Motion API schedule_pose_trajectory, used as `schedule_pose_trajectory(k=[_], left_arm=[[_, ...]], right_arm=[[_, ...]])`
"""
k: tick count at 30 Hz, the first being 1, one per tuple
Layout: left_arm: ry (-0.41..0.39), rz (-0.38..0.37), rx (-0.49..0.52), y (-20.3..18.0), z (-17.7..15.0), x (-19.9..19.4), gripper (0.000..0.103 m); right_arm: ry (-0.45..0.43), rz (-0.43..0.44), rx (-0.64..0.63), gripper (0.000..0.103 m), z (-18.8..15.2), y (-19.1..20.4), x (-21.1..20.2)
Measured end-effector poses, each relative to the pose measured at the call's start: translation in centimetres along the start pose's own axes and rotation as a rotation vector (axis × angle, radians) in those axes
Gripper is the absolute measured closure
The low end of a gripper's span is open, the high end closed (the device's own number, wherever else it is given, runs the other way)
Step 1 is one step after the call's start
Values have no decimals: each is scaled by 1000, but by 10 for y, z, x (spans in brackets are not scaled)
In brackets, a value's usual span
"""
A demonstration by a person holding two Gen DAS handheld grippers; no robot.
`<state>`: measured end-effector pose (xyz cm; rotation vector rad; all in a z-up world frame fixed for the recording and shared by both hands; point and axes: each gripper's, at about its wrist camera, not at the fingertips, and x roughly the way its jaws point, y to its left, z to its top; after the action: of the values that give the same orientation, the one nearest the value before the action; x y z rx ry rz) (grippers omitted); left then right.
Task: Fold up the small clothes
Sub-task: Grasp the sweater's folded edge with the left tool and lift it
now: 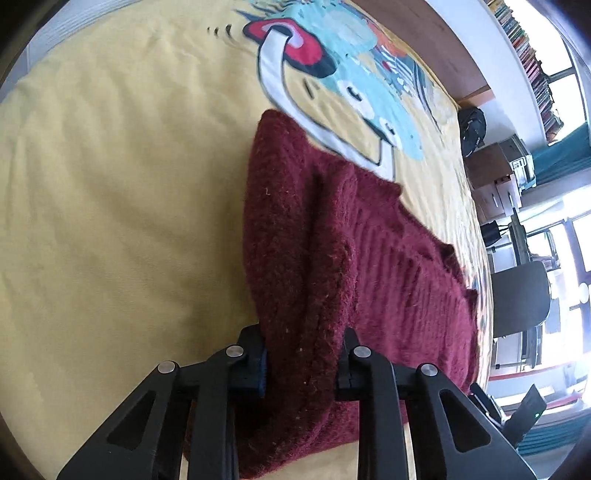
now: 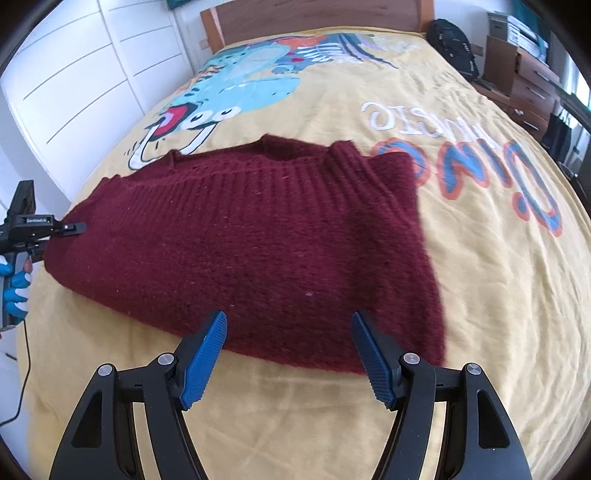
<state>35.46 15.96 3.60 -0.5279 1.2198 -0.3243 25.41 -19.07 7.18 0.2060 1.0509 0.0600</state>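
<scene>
A dark red knitted sweater lies spread on a yellow bedspread, its ribbed collar toward the headboard. My left gripper is shut on a thick fold of the sweater at its edge, the knit bunched between the pads. From the right wrist view the same left gripper bites the sweater's left end, held by a hand in a blue glove. My right gripper hovers open just above the sweater's near hem, its blue pads apart with nothing pressed between them.
The bedspread carries a blue dinosaur print and coloured lettering. A wooden headboard stands at the far end, white wardrobe doors on the left, drawers and boxes on the right. A cable hangs at the left.
</scene>
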Motion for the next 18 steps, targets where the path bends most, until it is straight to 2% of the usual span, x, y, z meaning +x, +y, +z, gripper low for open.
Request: schedule_pose_trajectory(k=[8,13,18], left_arm=[[-9,5,13,-46,12,-10,84],[7,47,18,-82,14,-3,84],[17,34,46,-123,11,5,84]], right_arm=[[-23,-12,60,31,-10,-32,-22],[-46,-17,92,31,-14,-52,-38],[-58,-14,124,31,-20,-69,-47]])
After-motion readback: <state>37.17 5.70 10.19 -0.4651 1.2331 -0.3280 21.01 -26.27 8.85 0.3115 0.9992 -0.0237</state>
